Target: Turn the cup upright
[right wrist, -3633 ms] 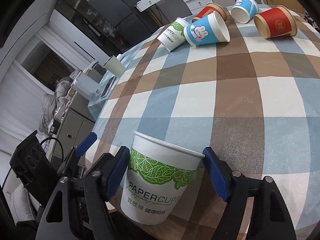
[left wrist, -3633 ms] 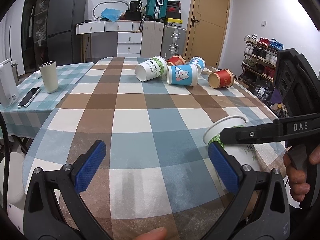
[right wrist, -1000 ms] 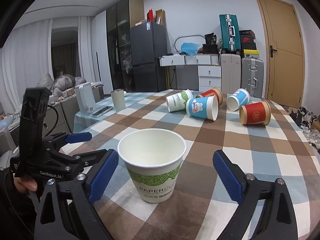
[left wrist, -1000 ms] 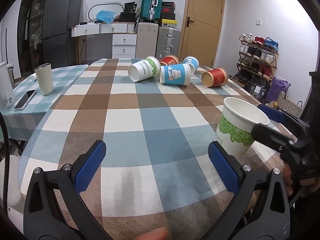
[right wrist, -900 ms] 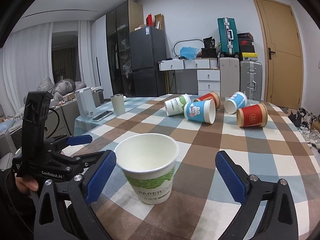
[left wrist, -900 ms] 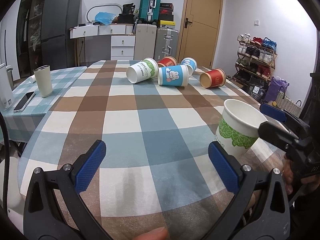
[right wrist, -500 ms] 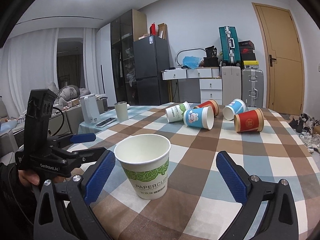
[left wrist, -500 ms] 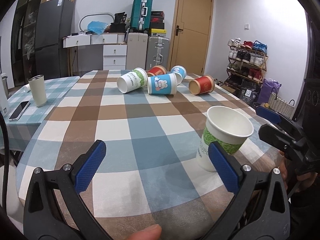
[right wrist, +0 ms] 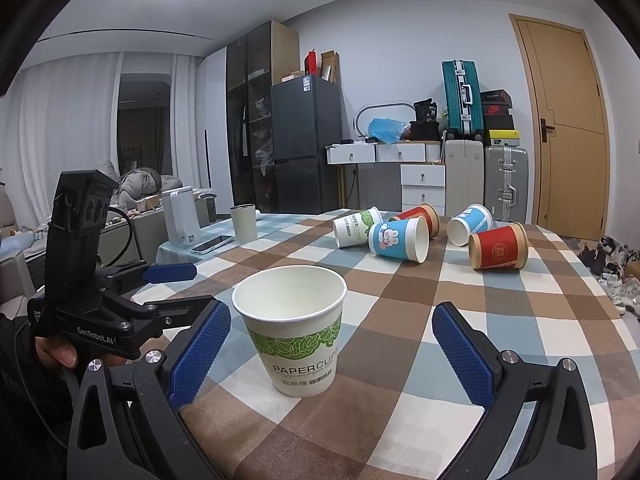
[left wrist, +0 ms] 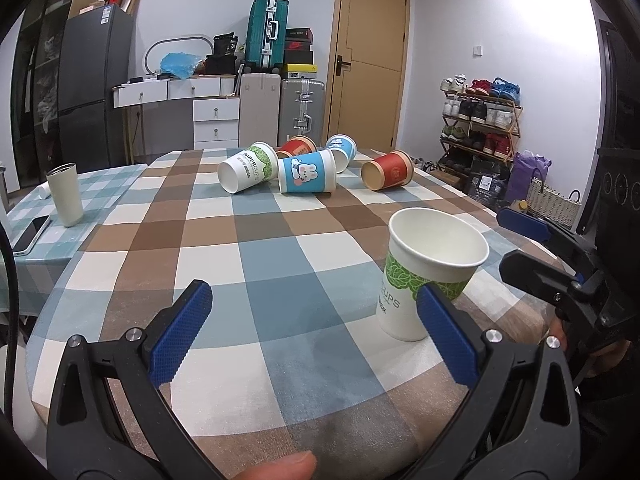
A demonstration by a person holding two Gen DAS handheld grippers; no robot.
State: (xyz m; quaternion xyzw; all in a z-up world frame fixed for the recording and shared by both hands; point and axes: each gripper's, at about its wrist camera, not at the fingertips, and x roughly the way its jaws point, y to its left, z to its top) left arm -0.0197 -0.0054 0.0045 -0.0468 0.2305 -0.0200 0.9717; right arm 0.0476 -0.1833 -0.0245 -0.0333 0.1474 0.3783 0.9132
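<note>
The green-leaf cup (right wrist: 294,332) stands upright on the checked tabletop (right wrist: 420,320), mouth up, axis vertical. The right tool (right wrist: 326,344) flanks it wide, untouching; the left tool (left wrist: 316,332) beside it gapes wide.

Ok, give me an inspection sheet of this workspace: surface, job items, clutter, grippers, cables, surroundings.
Surface: table with checked cloth, brown, blue and white squares.
Job's things: white-green paper cup upright near the front edge; five cups lying on their sides at the far end: white-green, blue bunny cup, second blue, two red.
Clutter: cream tumbler and phone on the side table.
Grippers: left hand-held gripper open, holding nothing; right hand-held gripper open, pads either side of the upright cup, not touching.
Cables: black cable at the left edge.
Surroundings: fridge, suitcases, door, shoe rack.
</note>
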